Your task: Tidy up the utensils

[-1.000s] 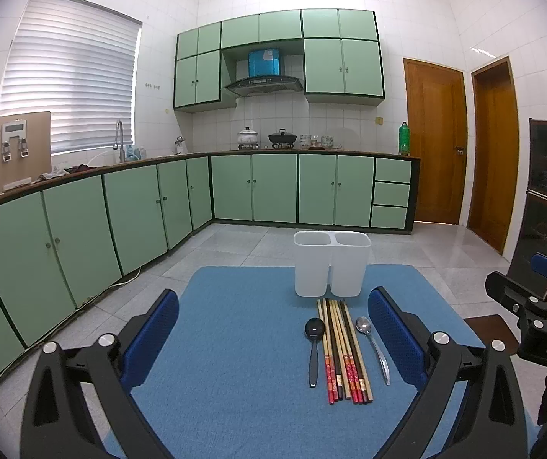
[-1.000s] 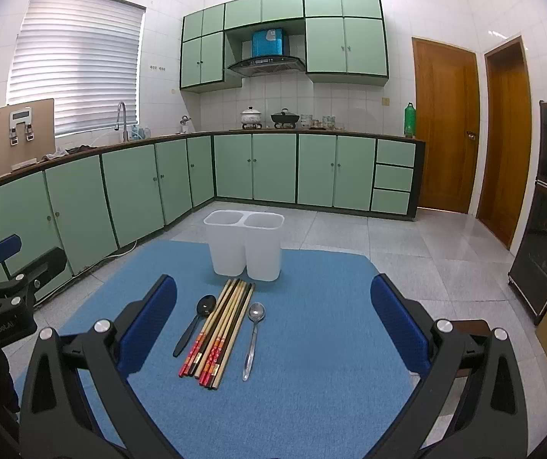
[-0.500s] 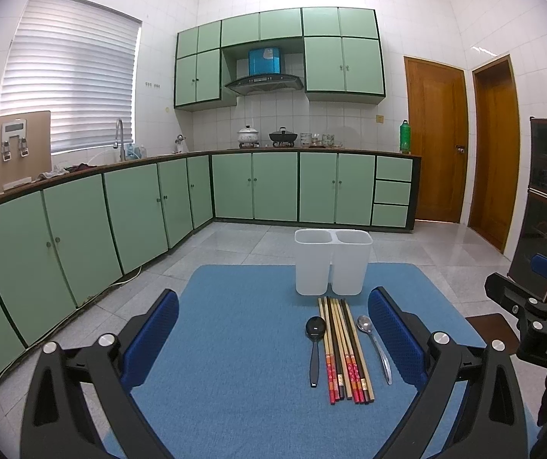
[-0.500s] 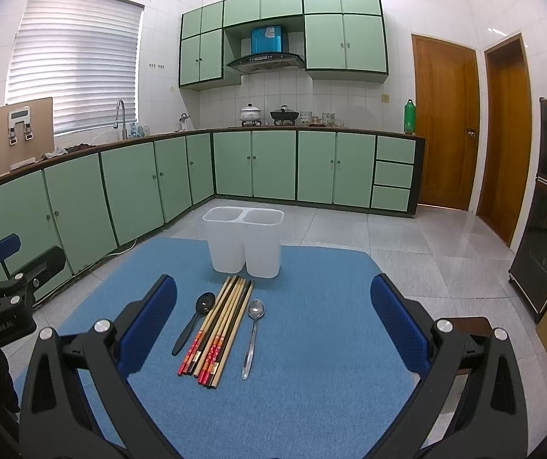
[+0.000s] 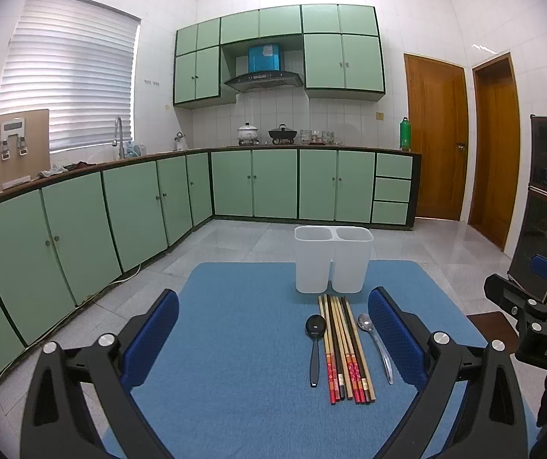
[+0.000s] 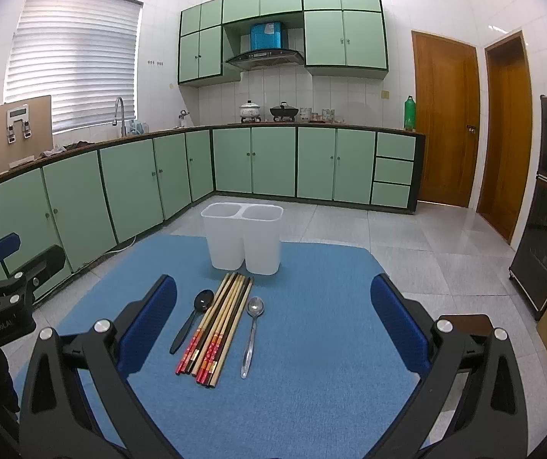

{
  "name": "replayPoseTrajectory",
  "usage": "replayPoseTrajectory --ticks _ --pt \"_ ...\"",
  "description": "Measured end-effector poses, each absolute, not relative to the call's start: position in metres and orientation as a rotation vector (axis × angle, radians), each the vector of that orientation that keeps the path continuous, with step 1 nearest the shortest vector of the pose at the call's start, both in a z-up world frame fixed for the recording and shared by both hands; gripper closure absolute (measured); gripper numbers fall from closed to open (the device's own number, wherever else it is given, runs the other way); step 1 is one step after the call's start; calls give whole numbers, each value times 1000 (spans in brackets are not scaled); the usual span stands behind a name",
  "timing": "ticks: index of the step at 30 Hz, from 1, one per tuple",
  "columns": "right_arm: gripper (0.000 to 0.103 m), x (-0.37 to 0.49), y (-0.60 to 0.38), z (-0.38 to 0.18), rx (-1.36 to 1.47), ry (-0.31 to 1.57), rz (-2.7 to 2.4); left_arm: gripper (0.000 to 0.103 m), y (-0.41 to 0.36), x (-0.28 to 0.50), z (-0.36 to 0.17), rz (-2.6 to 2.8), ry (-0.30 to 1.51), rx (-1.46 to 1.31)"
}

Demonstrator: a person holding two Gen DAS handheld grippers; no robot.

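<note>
Nearest me, the left gripper [image 5: 273, 338] and the right gripper [image 6: 273, 331] hung above the blue surface [image 5: 235, 382], jaws spread wide and holding nothing. Past them lay a black spoon [image 5: 314, 348], a tight bundle of chopsticks [image 5: 344, 348] and a metal spoon [image 5: 376, 346], side by side. The chopsticks looked light, stiff and apt to roll; pinching them mid-length seemed wisest. The metal spoon's thin handle looked slippery and low to the mat. Beyond stood the white two-compartment holder [image 5: 332, 264], its insides hidden from me.
</note>
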State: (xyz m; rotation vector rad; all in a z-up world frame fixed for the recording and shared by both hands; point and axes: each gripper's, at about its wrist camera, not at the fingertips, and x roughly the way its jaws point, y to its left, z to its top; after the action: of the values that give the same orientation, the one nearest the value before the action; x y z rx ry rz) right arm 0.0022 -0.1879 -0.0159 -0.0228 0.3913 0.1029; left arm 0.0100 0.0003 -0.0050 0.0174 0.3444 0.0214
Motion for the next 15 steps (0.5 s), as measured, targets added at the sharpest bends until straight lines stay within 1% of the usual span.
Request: replayPoseTrajectory --ticks 11,15 --pt "5 19 -188 -24 -29 430 99 6 -1 29 -13 24 377 23" --pt "5 44 -188 -36 -43 492 91 6 5 51 -24 41 421 31"
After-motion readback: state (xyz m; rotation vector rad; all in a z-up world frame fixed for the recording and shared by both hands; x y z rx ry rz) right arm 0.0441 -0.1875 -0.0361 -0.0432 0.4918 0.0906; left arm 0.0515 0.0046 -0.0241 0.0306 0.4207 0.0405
